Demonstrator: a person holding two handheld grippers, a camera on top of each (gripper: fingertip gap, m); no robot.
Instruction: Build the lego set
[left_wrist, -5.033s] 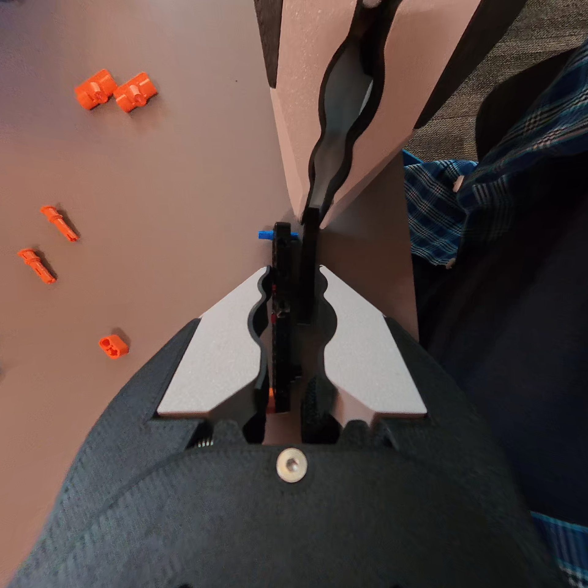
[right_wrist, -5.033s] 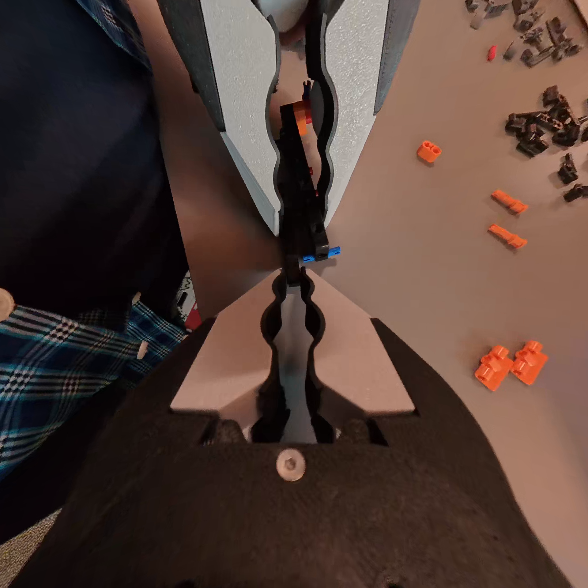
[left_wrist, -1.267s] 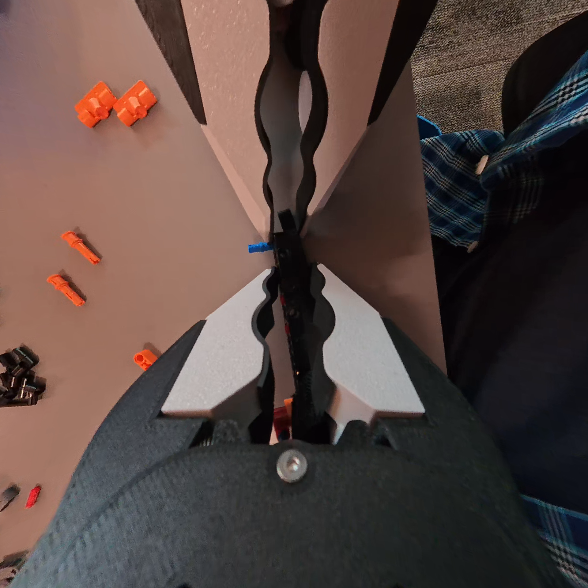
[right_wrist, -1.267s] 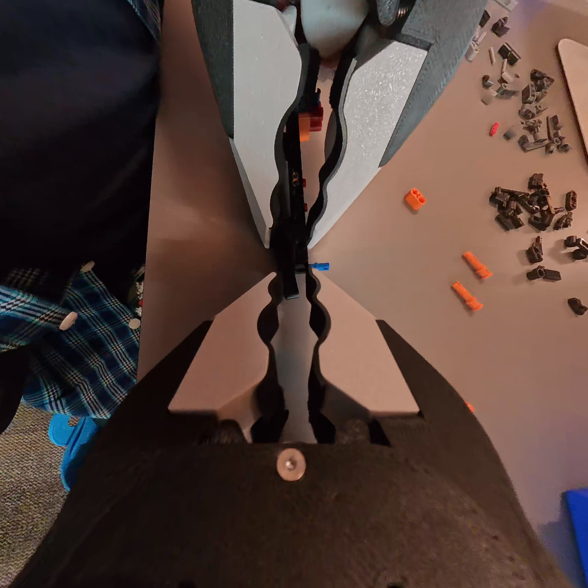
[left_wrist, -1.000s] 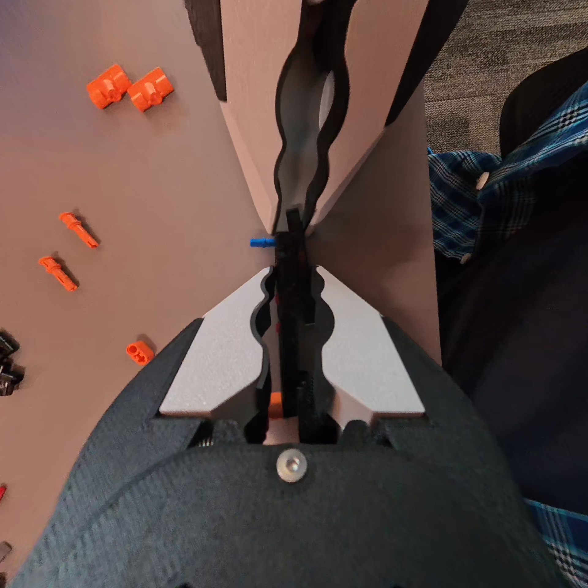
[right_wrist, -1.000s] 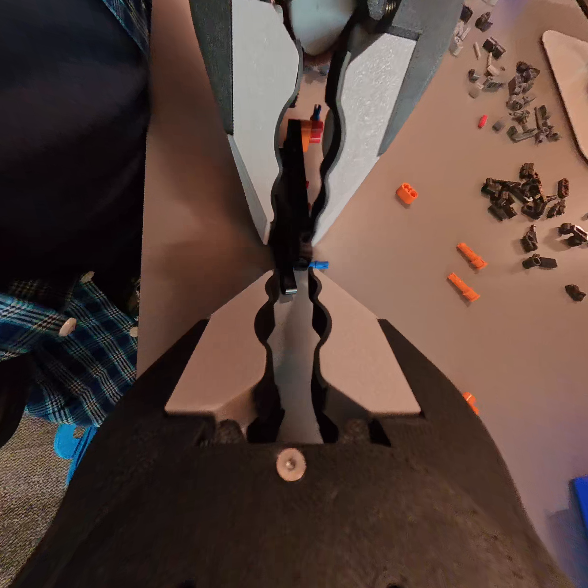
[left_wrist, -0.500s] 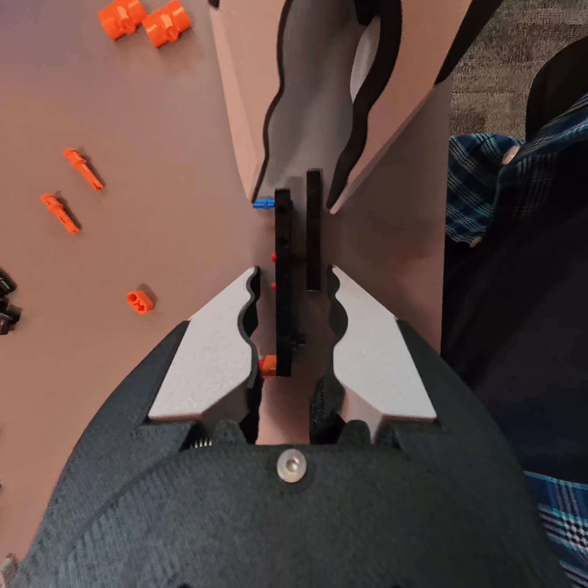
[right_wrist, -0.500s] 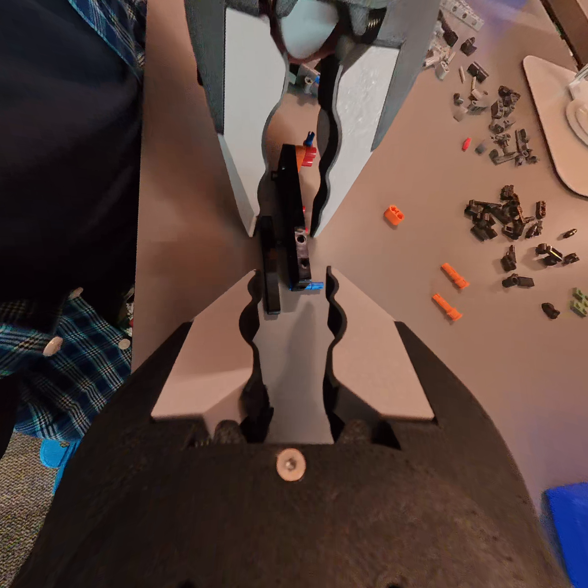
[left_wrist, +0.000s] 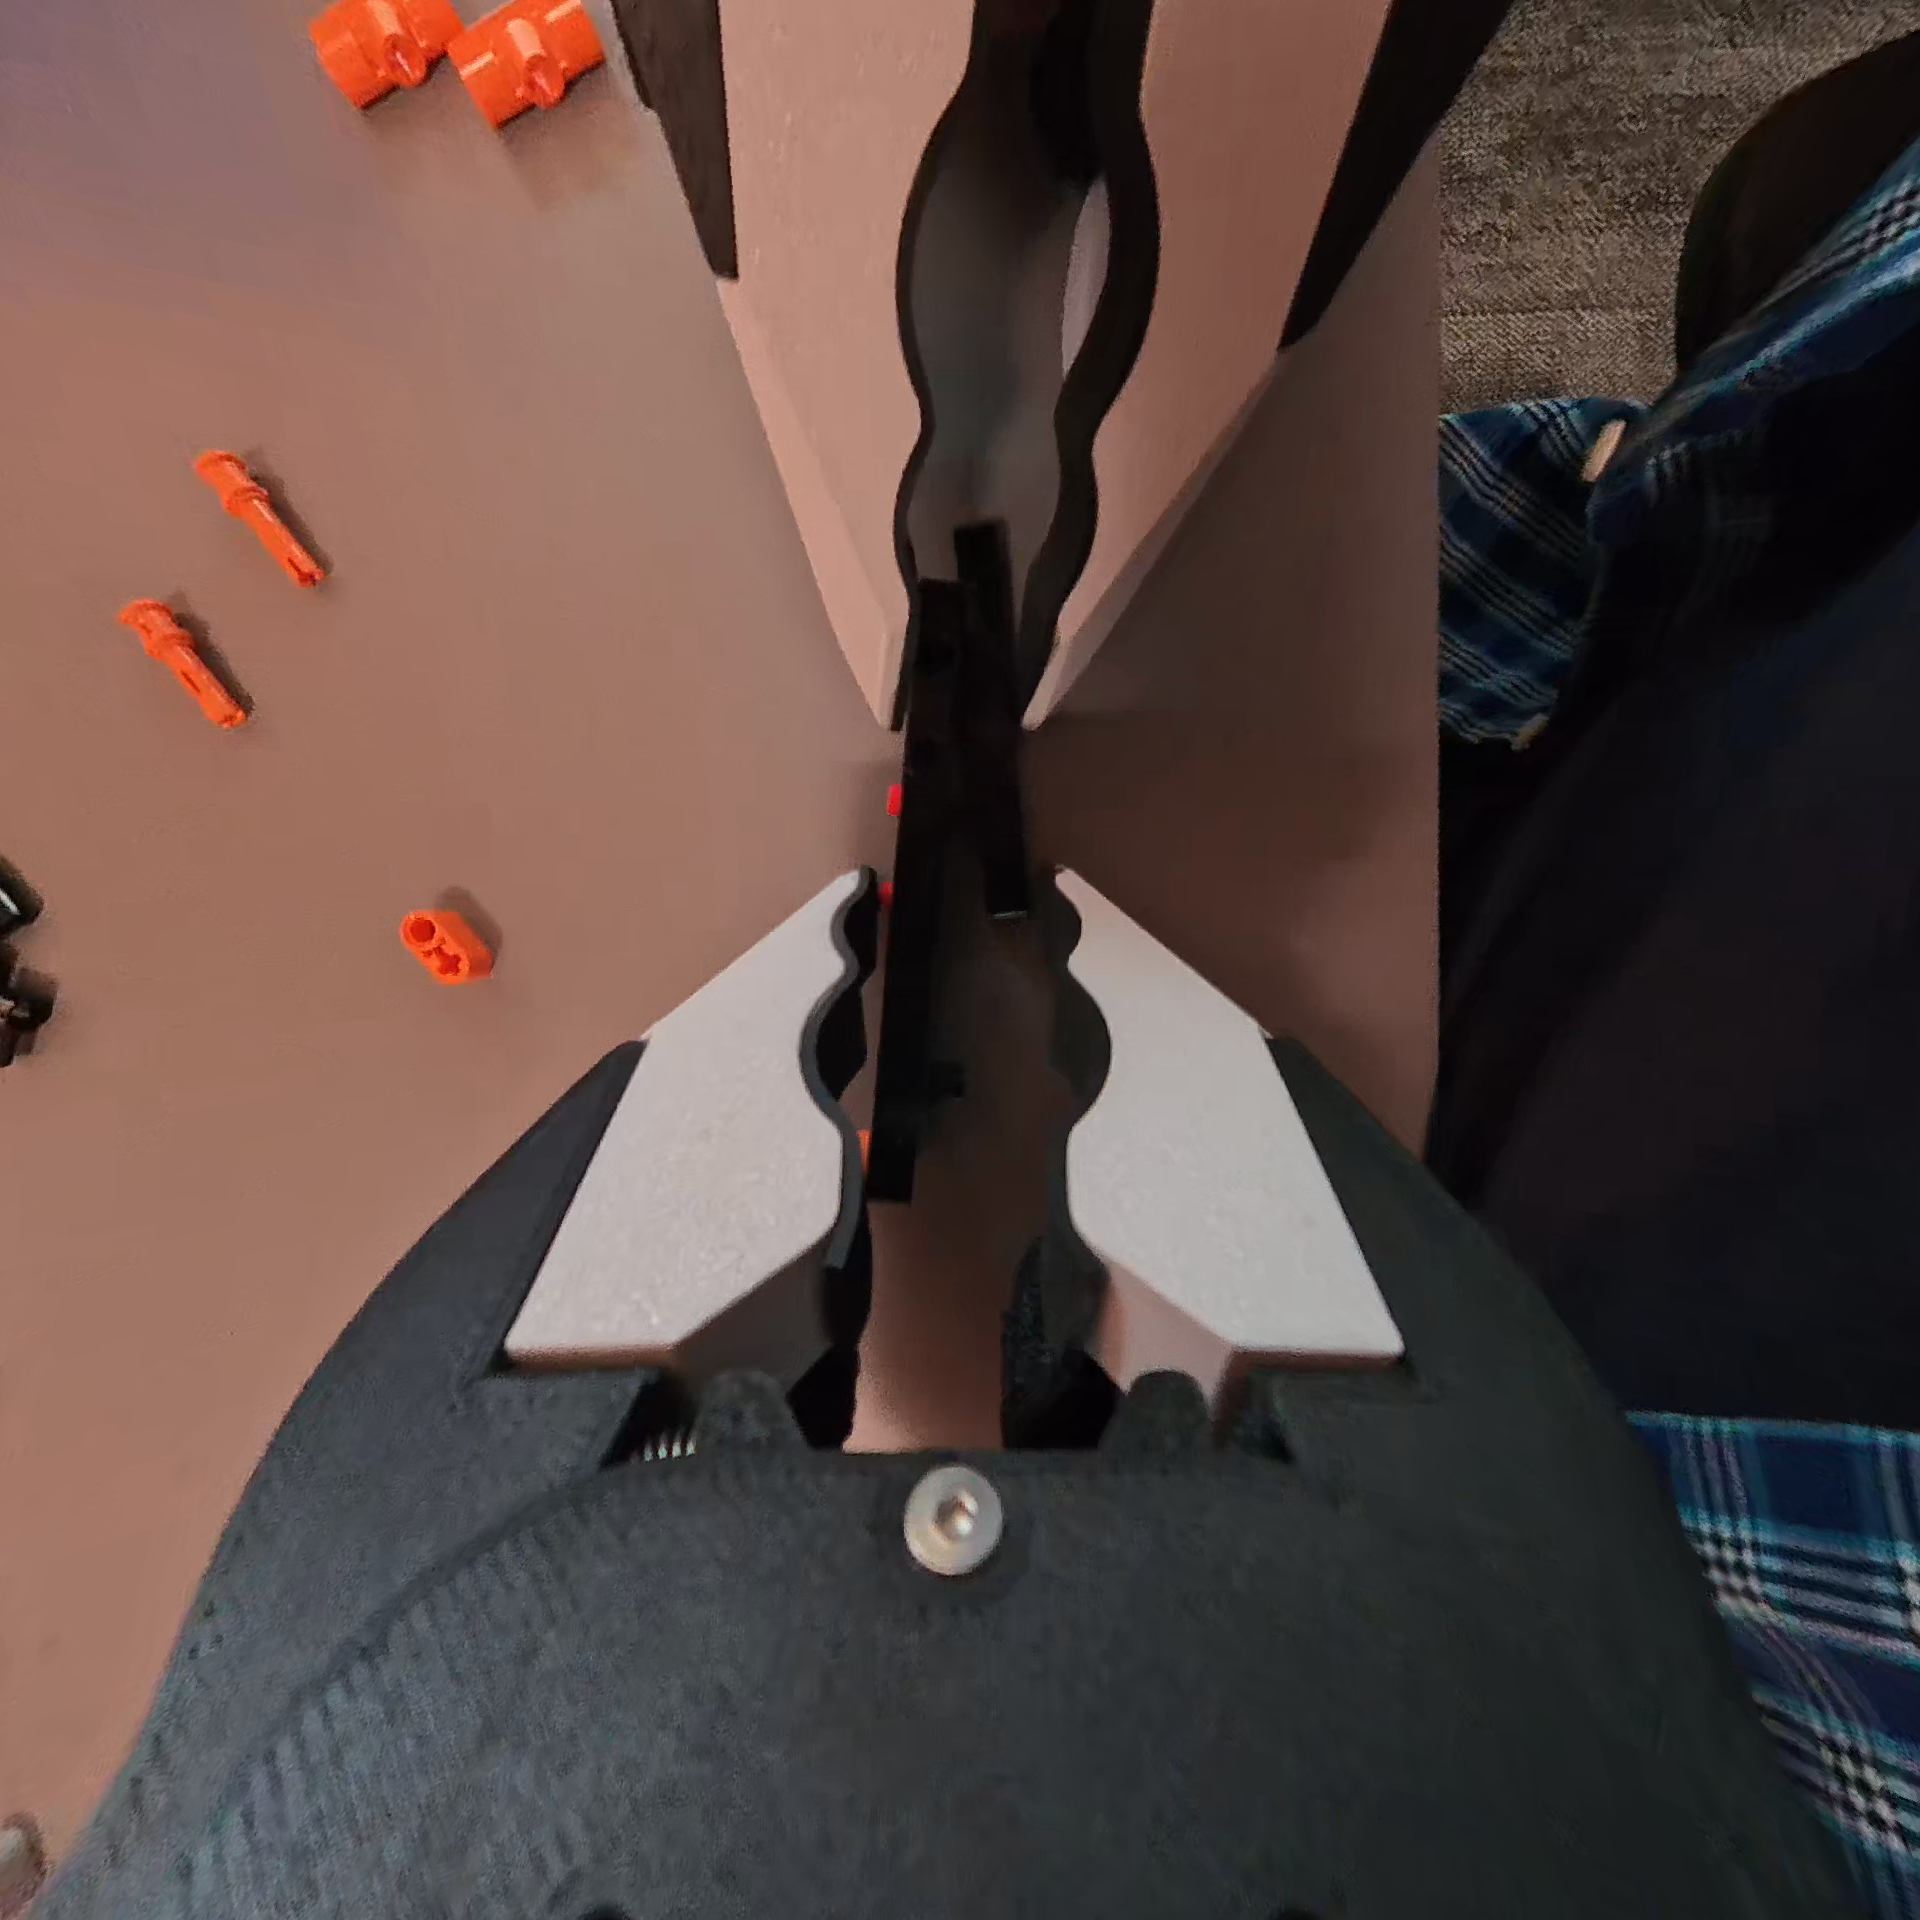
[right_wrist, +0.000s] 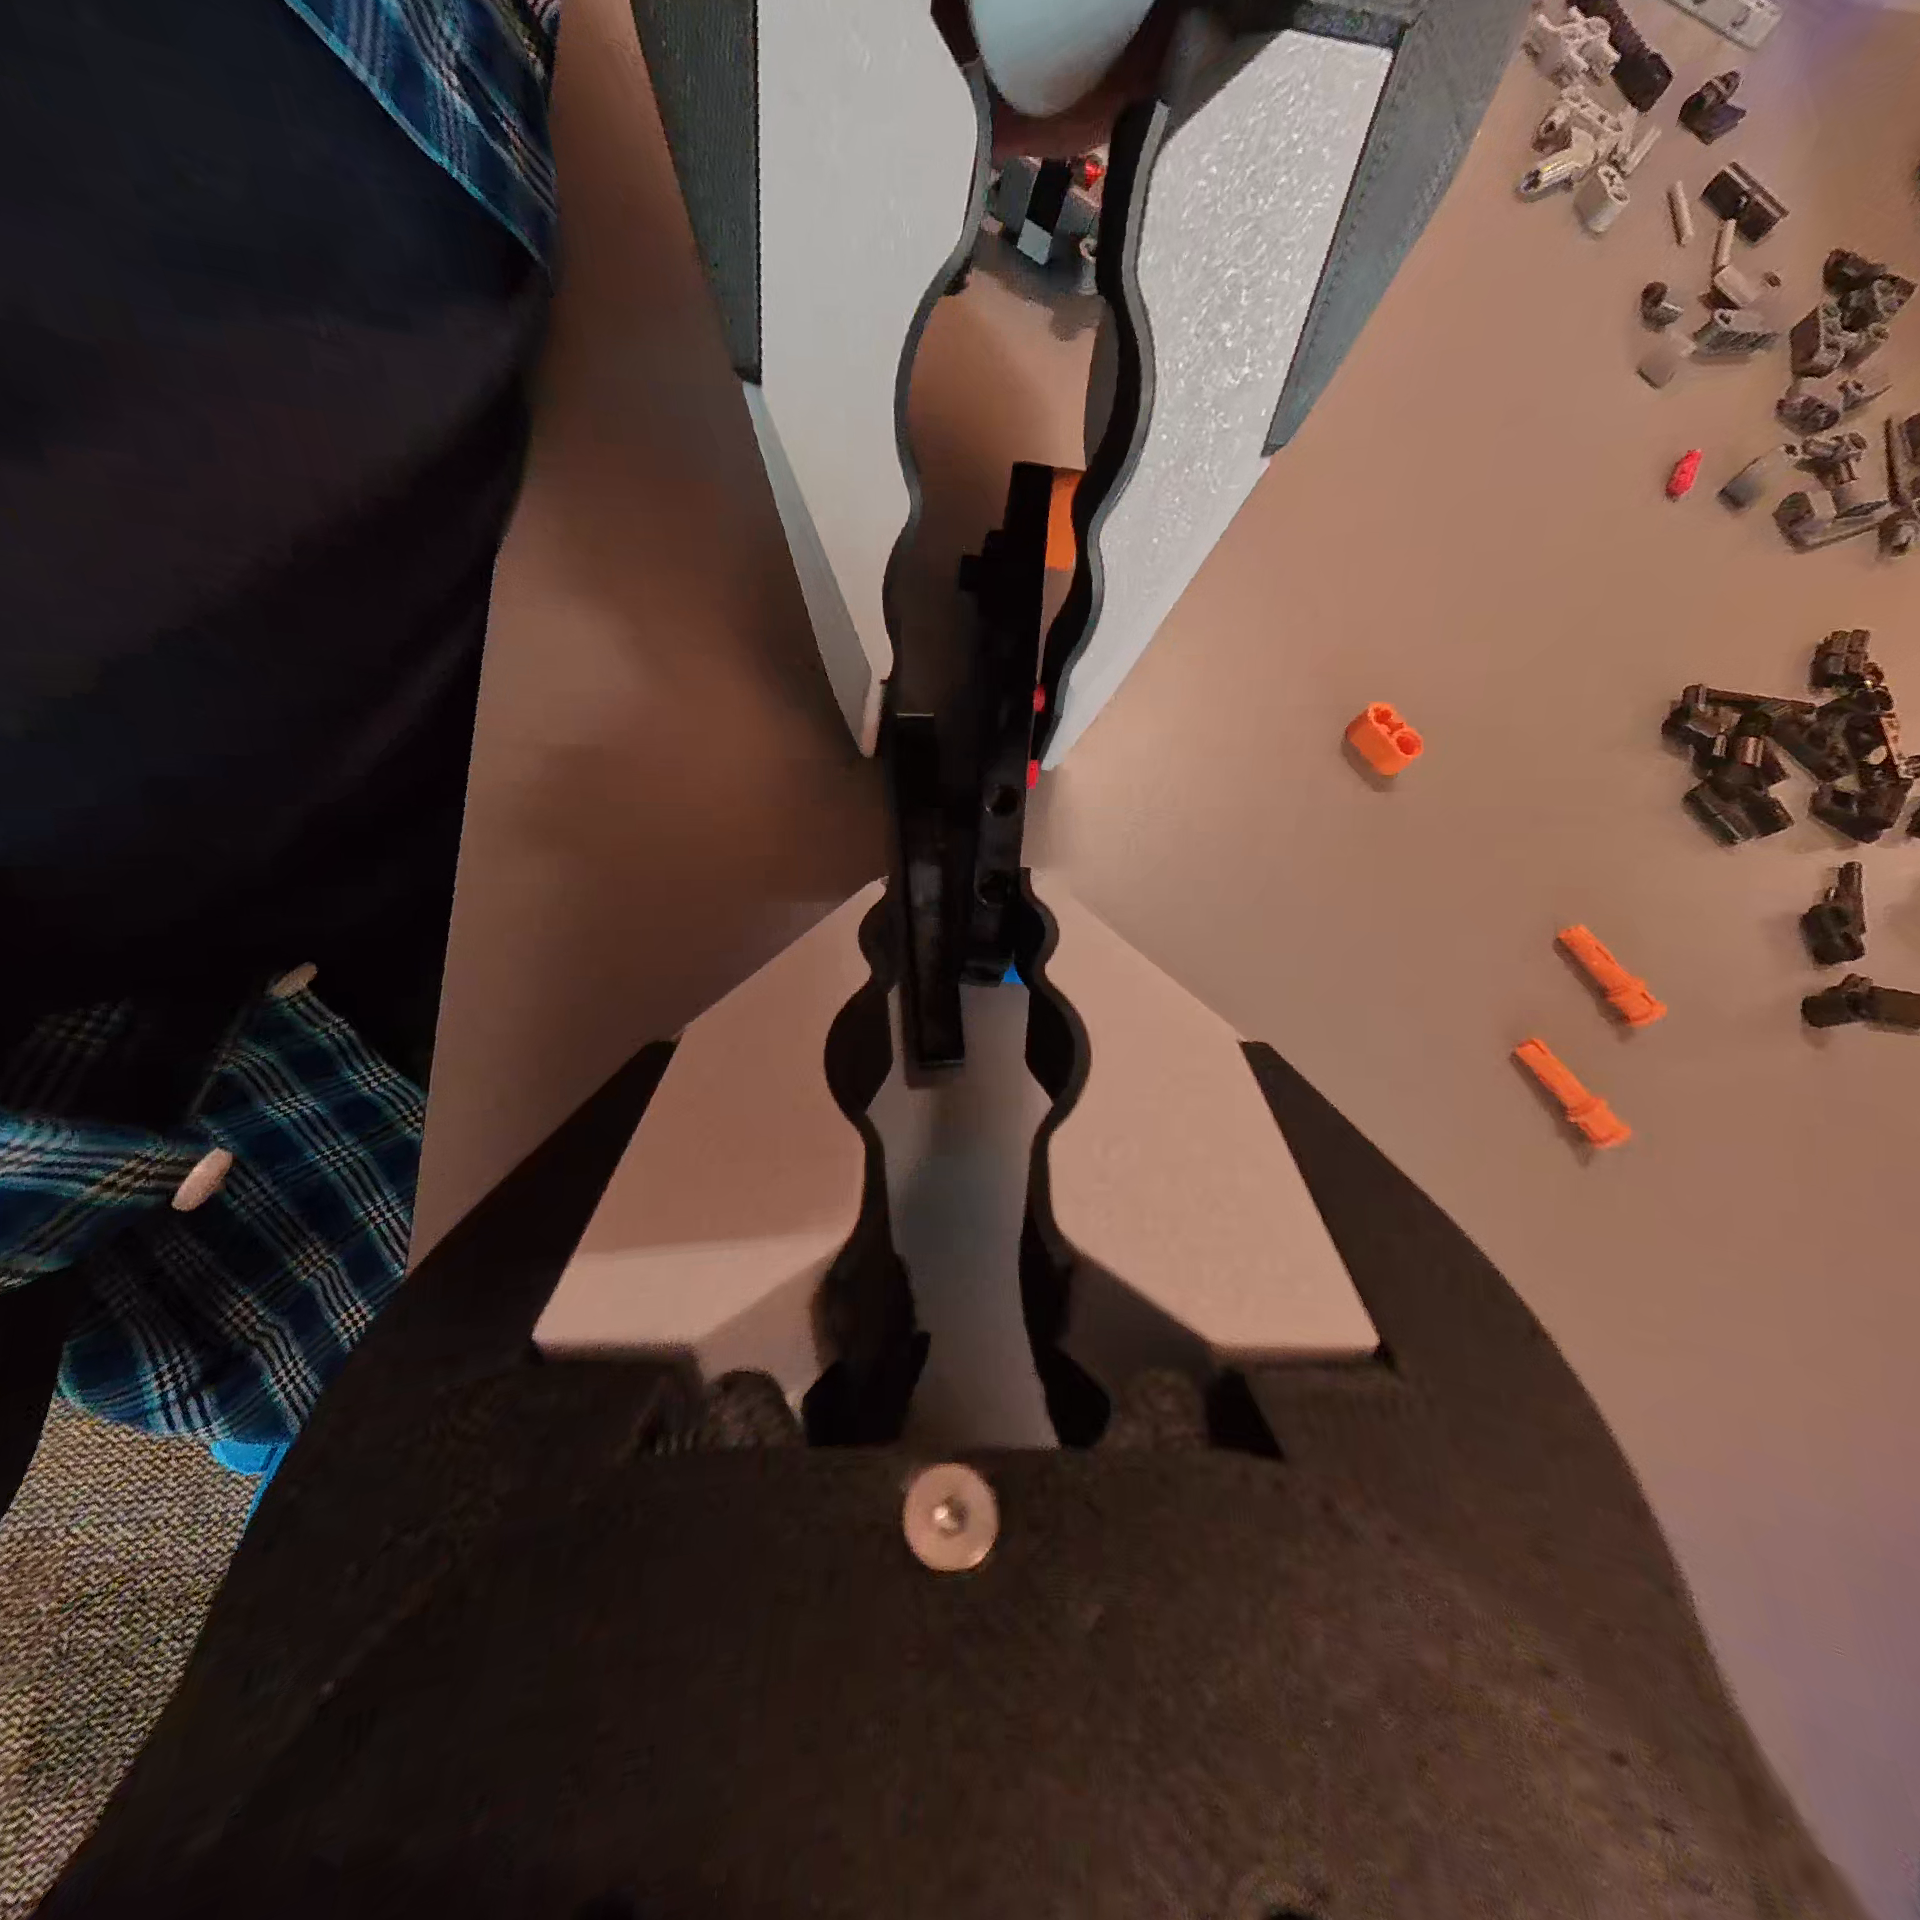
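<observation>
Black lego assembly (left_wrist: 940, 831) spans between our two grippers above the tabletop (left_wrist: 520, 520). Our right gripper (right_wrist: 954, 914) clamps its end; our left gripper (left_wrist: 961, 904) has its jaws apart around it. Orange pins (right_wrist: 1579, 1039) lie nearby.

Left tool (left_wrist: 961, 904) gapes round the black lego assembly (left_wrist: 940, 831); right tool (left_wrist: 961, 717) pinches it.

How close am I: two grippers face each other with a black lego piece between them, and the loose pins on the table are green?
Close, but the pins are orange, not green: the left wrist view shows two orange pins lying on the table. The rest holds: the left gripper and right gripper face each other with the black lego piece between them.
</observation>
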